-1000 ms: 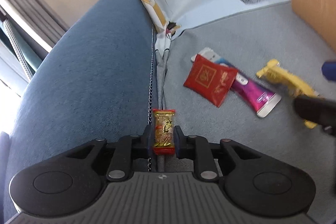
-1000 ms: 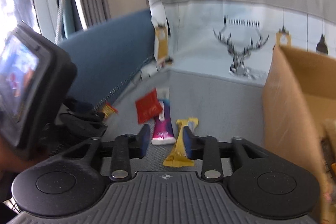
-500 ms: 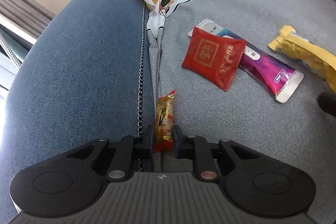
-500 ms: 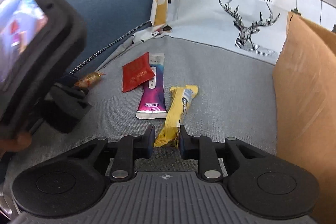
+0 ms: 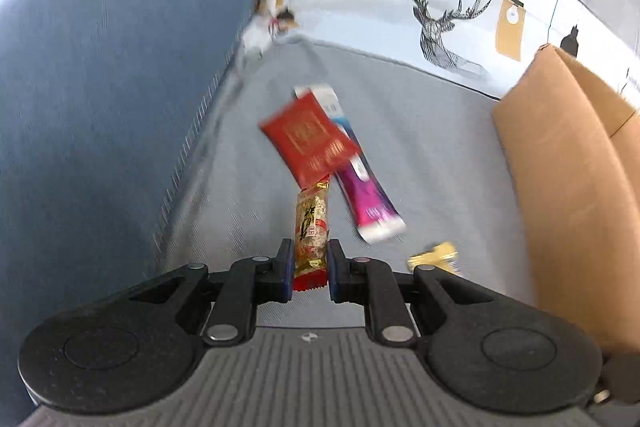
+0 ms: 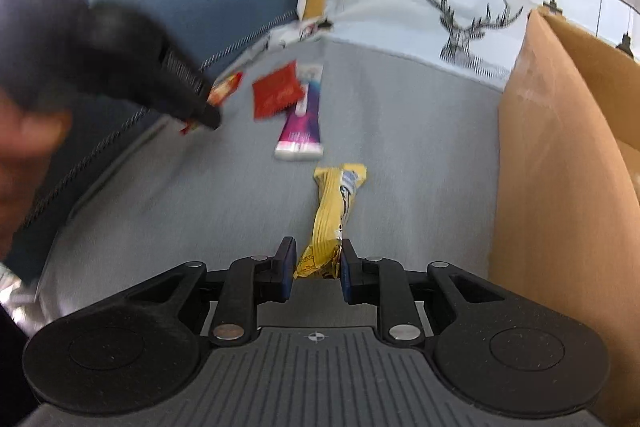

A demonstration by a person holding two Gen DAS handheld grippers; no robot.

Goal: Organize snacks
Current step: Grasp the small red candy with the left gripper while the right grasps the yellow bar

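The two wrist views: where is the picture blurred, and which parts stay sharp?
Left wrist view: the left gripper and the gold-and-red candy wrapper in it are sharp; the red square sachet and the blue sofa arm are smeared. Right wrist view: the right gripper and the yellow snack bar are sharp; the other gripper's black body at left is heavily blurred.

left tongs (image 5: 309,263) – candy (image 5: 311,239) lifted | right tongs (image 6: 317,269) – closed on yellow bar (image 6: 334,215)

The left gripper (image 5: 310,261) tilts downward, jaws clamped on a small gold-and-red candy (image 5: 311,227). The right gripper (image 6: 317,263) pinches a yellow snack bar (image 6: 334,211).
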